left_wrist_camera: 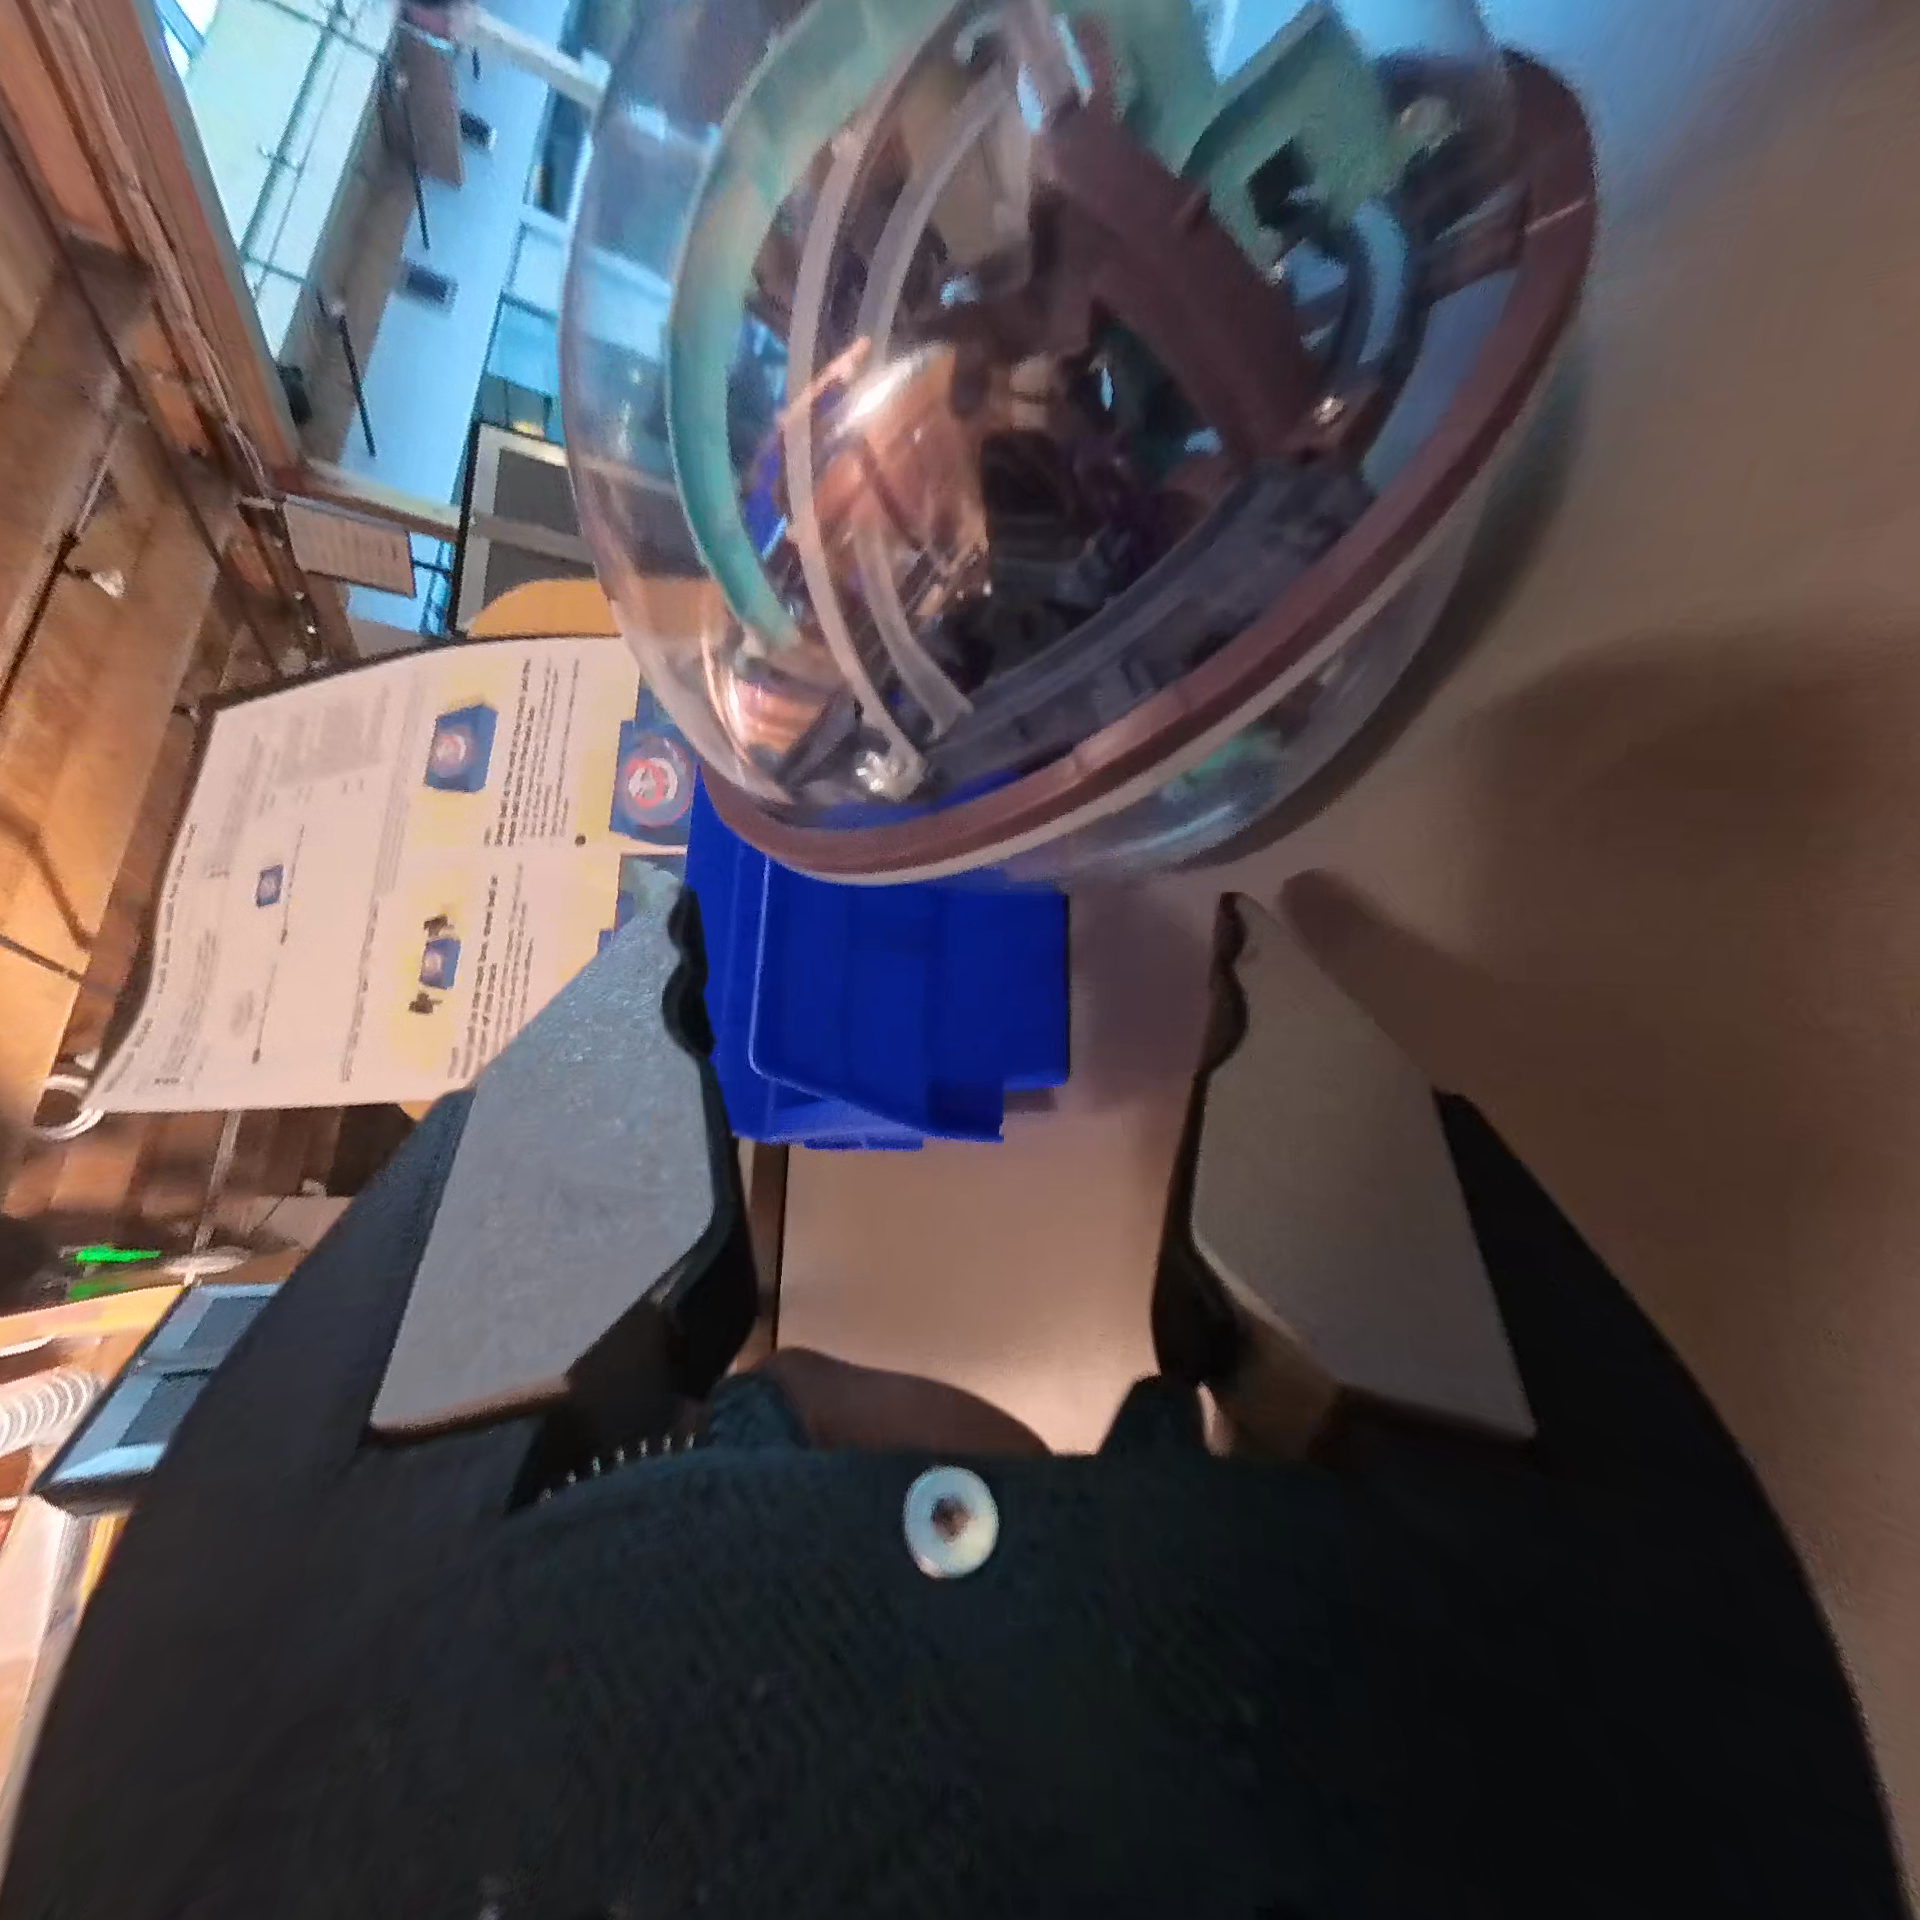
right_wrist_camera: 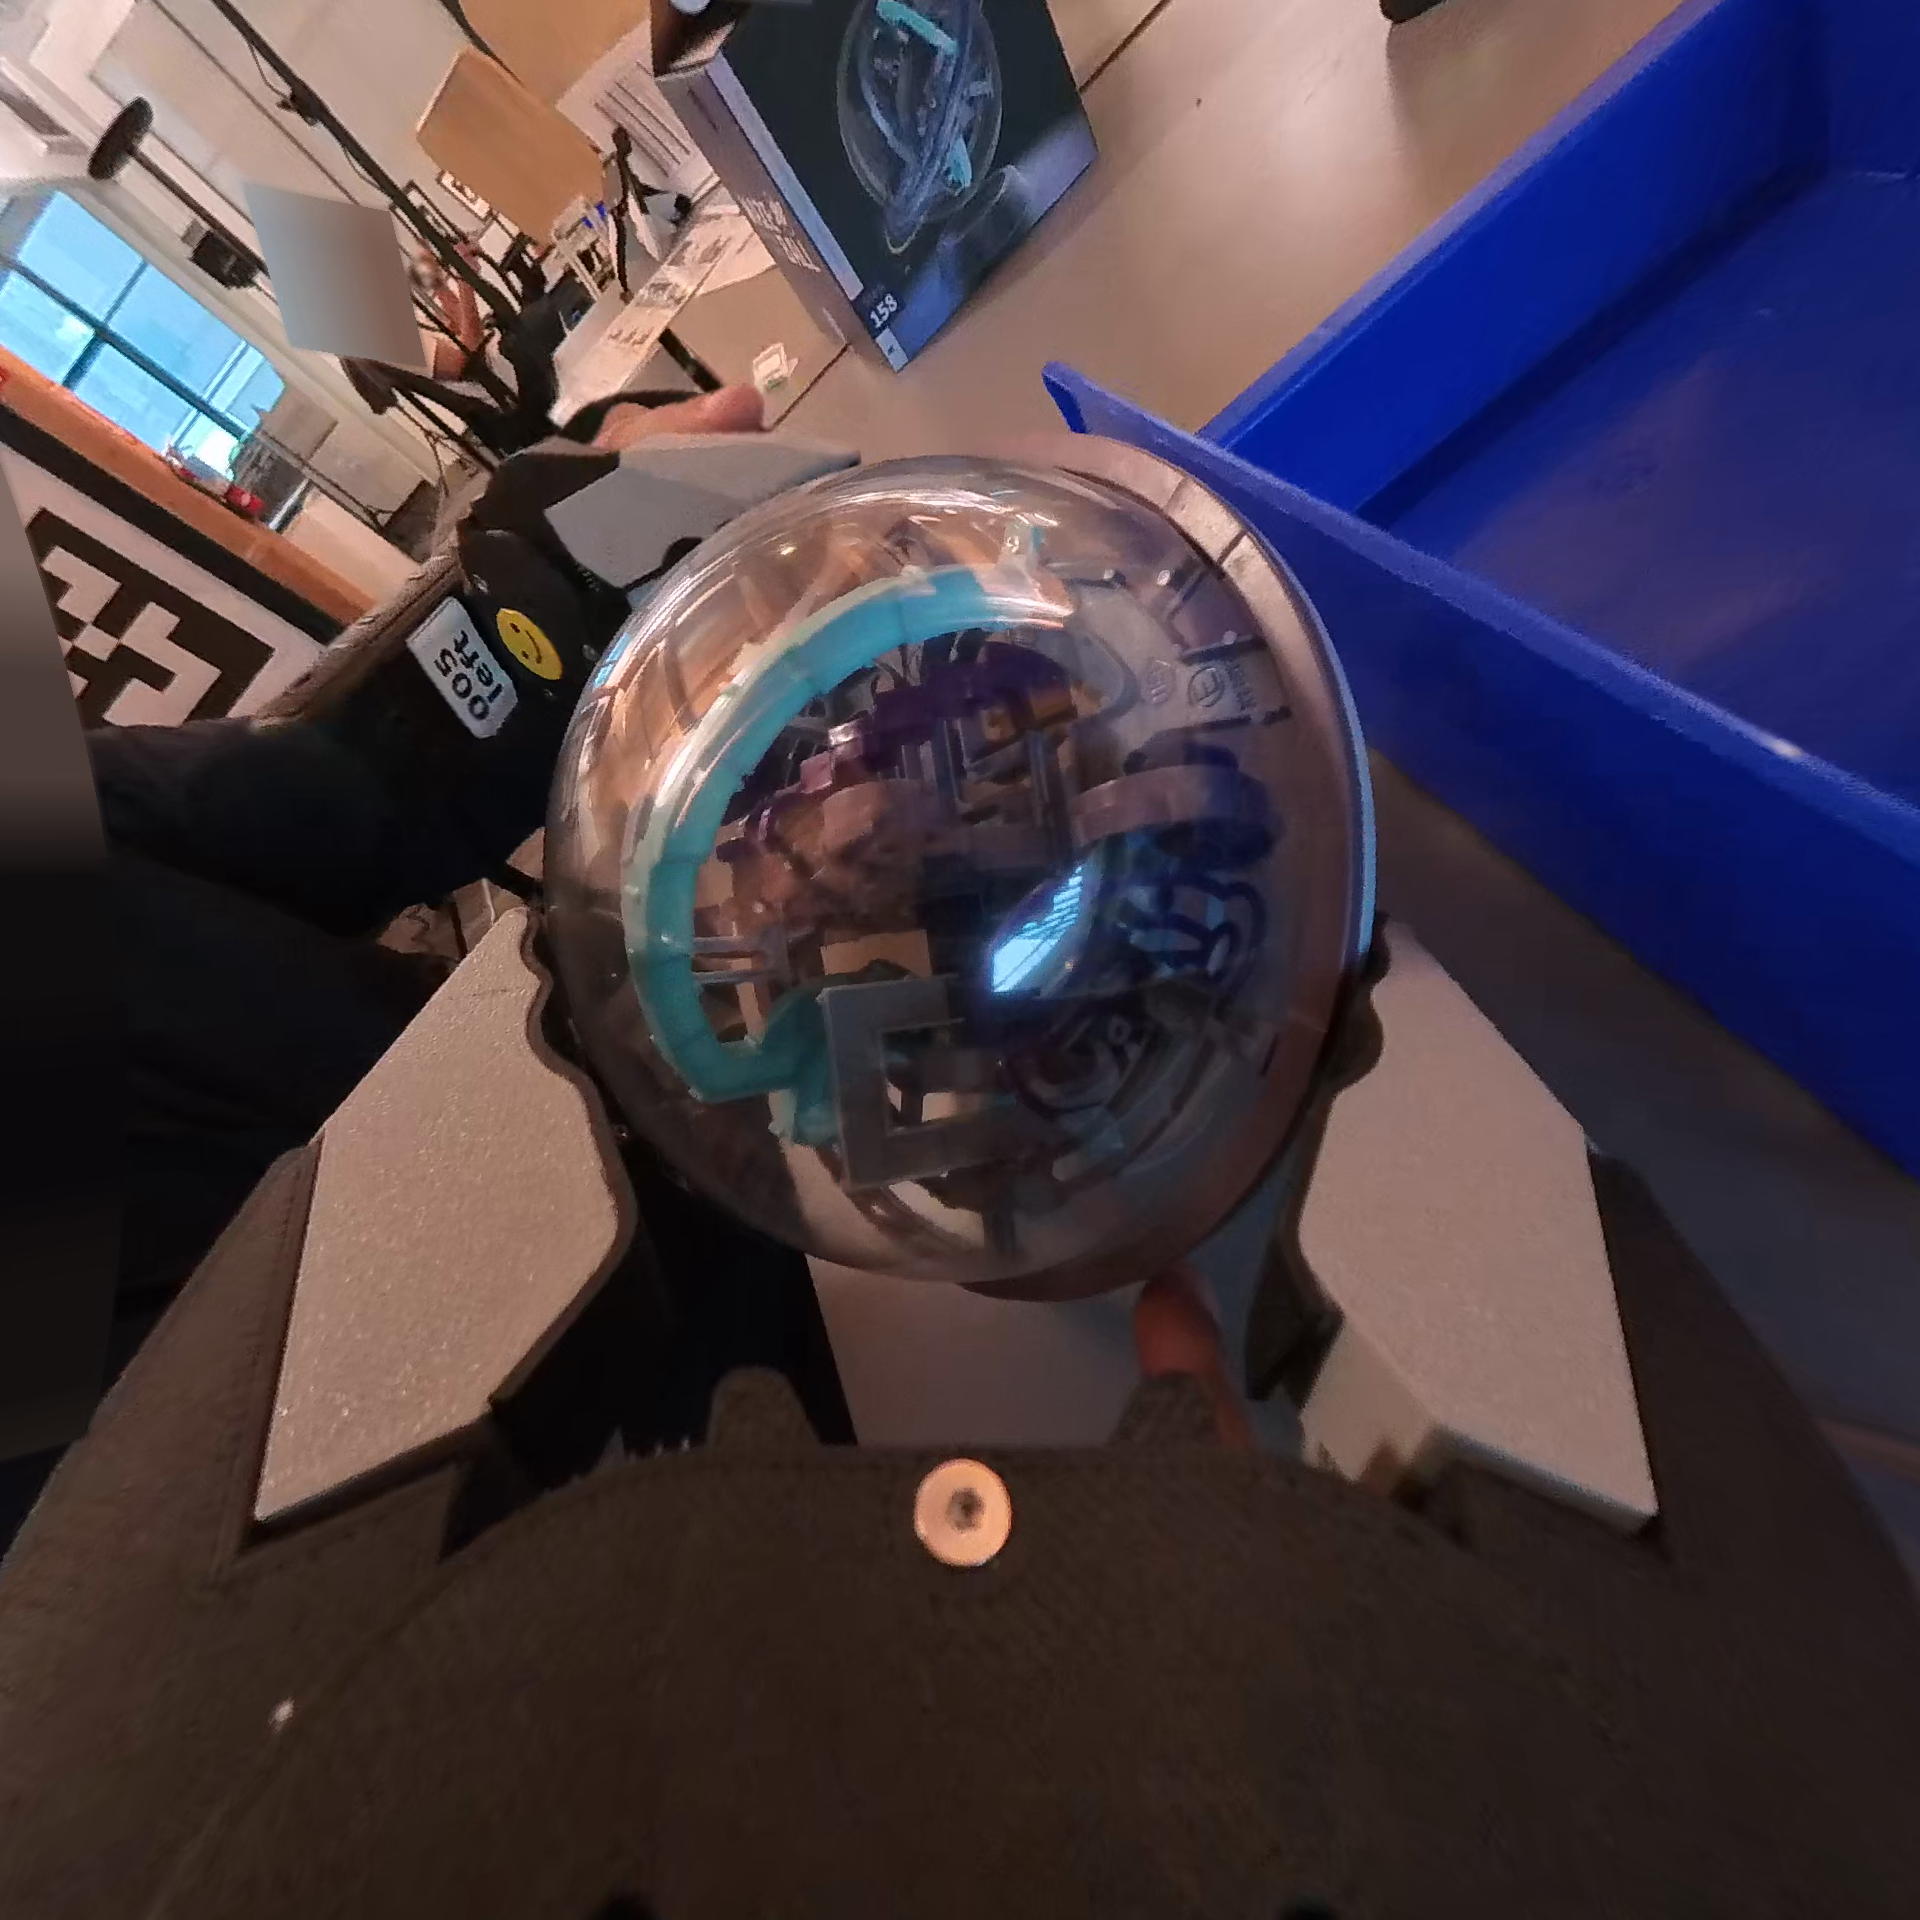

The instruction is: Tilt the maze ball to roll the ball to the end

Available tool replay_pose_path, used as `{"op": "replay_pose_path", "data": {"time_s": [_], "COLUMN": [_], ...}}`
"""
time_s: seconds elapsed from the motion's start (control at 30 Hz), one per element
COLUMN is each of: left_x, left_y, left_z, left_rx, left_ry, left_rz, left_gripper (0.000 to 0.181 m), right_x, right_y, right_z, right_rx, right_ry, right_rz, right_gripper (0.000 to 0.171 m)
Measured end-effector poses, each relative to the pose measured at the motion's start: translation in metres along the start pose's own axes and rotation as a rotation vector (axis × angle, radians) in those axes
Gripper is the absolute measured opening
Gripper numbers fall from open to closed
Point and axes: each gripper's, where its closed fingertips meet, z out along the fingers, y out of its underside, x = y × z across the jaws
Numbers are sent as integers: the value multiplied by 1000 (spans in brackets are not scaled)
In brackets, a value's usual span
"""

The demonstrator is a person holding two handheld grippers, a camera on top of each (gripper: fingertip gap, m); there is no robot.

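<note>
The maze ball (right_wrist_camera: 935,914) is a clear sphere with teal, grey and purple tracks inside. My right gripper (right_wrist_camera: 951,977) is shut on it, one finger on each side, and holds it above the table. In the left wrist view the maze ball (left_wrist_camera: 1039,416) hangs just beyond my left gripper (left_wrist_camera: 956,935), which is open and empty with nothing between its fingers. A small shiny bead (left_wrist_camera: 891,767) shows low in the sphere. My left gripper also shows in the right wrist view (right_wrist_camera: 582,582), behind the ball's upper left.
A blue plastic bin (right_wrist_camera: 1662,644) stands on the beige table (right_wrist_camera: 1039,312) right beside the ball; it also shows in the left wrist view (left_wrist_camera: 904,1018). The ball's retail box (right_wrist_camera: 883,156) stands farther back. A printed sheet (left_wrist_camera: 395,873) lies to the left.
</note>
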Motion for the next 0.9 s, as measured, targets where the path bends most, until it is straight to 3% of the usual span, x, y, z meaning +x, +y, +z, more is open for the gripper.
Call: {"op": "replay_pose_path", "data": {"time_s": [0.23,0.9], "left_x": [4,4], "left_y": [-9,-13], "left_z": [4,1], "left_rx": [28,76], "left_ry": [62,204], "left_rz": [19,-130], "left_gripper": [82,81], "right_x": [3,7], "right_y": [-4,-9], "right_z": [0,3], "right_rx": [-22,-44], "right_ry": [-10,-66], "right_rz": [-3,12], "right_gripper": [142,143]}}
